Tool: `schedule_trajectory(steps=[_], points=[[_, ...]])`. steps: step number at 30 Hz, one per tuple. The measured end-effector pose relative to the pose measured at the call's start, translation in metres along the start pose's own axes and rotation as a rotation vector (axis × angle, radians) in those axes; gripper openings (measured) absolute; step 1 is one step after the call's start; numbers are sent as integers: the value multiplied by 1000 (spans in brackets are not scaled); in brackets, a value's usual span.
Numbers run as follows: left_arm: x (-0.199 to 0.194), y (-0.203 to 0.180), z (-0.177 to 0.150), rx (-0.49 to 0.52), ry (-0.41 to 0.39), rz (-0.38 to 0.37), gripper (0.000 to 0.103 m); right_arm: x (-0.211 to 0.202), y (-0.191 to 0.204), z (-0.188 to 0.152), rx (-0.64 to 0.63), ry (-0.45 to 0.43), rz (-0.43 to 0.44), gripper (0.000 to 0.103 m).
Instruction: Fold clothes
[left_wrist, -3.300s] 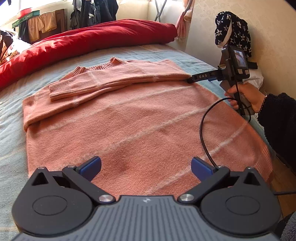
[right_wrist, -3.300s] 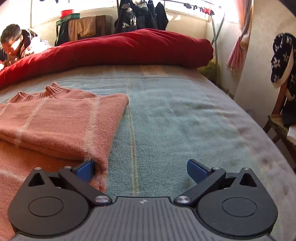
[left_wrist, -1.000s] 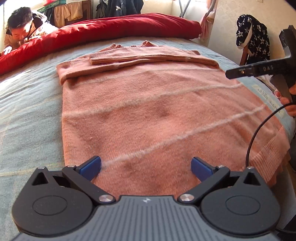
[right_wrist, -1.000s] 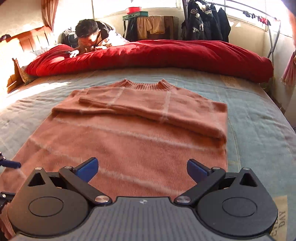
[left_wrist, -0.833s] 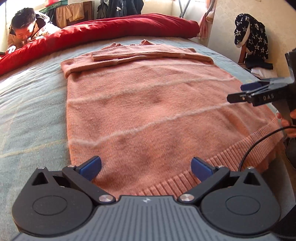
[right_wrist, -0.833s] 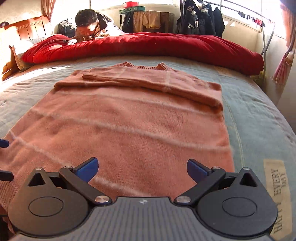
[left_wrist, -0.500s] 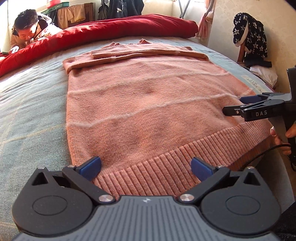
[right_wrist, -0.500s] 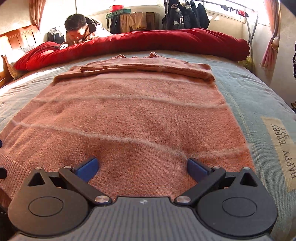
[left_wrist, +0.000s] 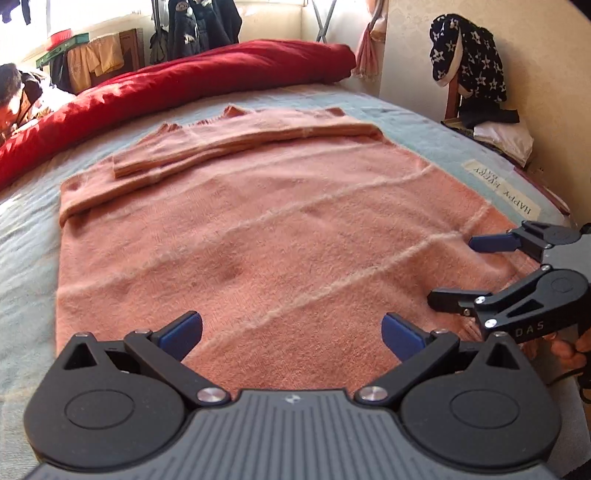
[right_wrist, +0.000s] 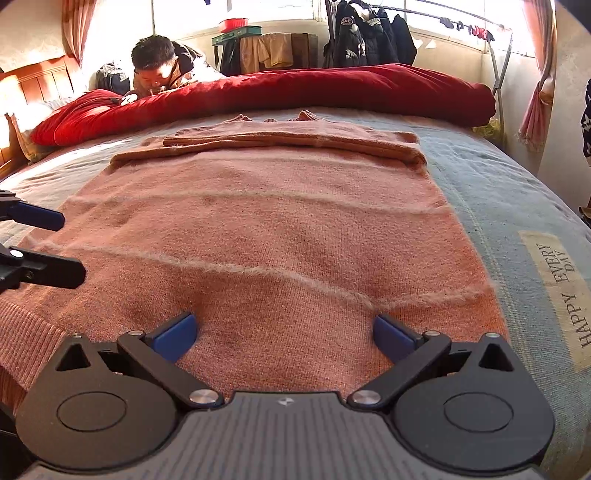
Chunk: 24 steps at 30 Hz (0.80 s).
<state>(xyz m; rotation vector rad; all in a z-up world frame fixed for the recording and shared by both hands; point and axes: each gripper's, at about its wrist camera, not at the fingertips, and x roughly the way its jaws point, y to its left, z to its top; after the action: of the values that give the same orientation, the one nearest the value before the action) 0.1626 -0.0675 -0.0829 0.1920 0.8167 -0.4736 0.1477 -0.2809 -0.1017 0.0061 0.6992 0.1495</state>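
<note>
Dropping lower than before, we hover both grippers at the sweater's (left_wrist: 258, 229) six-o'clock hem. Left gripper (left_wrist: 291, 332) and right gripper (right_wrist: 282, 330) jaws gape wide, empty.

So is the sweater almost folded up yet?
Partly. The sweater already has both sleeves folded across its top. Now the left gripper and right gripper sit open at the bottom hem, gripping nothing. Folding the body up is left.
</note>
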Motion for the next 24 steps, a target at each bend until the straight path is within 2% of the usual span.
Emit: schedule_trajectory(steps=[1, 3, 8, 12, 14, 18, 21, 24], points=[[5, -1, -6, -10, 14, 7, 102, 0, 0, -1, -2, -2, 2, 103], [0, -2, -21, -20, -31, 17, 103, -1, 0, -2, -7, -7, 6, 103], [-25, 4, -45, -68, -36, 15, 103, -1, 1, -5, -14, -26, 2, 103], [-41, 10, -49, -82, -23, 29, 102, -4, 3, 4, 2, -5, -1, 103], [-48, 14, -49, -92, -20, 44, 102, -4, 3, 20, 33, 4, 44, 103], [-60, 33, -45, -116, -48, 107, 102, 6, 9, 63, 65, -54, 139, 103], [-68, 49, -47, -144, -64, 156, 102, 33, 25, 100, 36, -83, 167, 103], [-75, 63, -52, -171, -65, 204, 102, 75, 38, 132, 57, -66, 210, 103]])
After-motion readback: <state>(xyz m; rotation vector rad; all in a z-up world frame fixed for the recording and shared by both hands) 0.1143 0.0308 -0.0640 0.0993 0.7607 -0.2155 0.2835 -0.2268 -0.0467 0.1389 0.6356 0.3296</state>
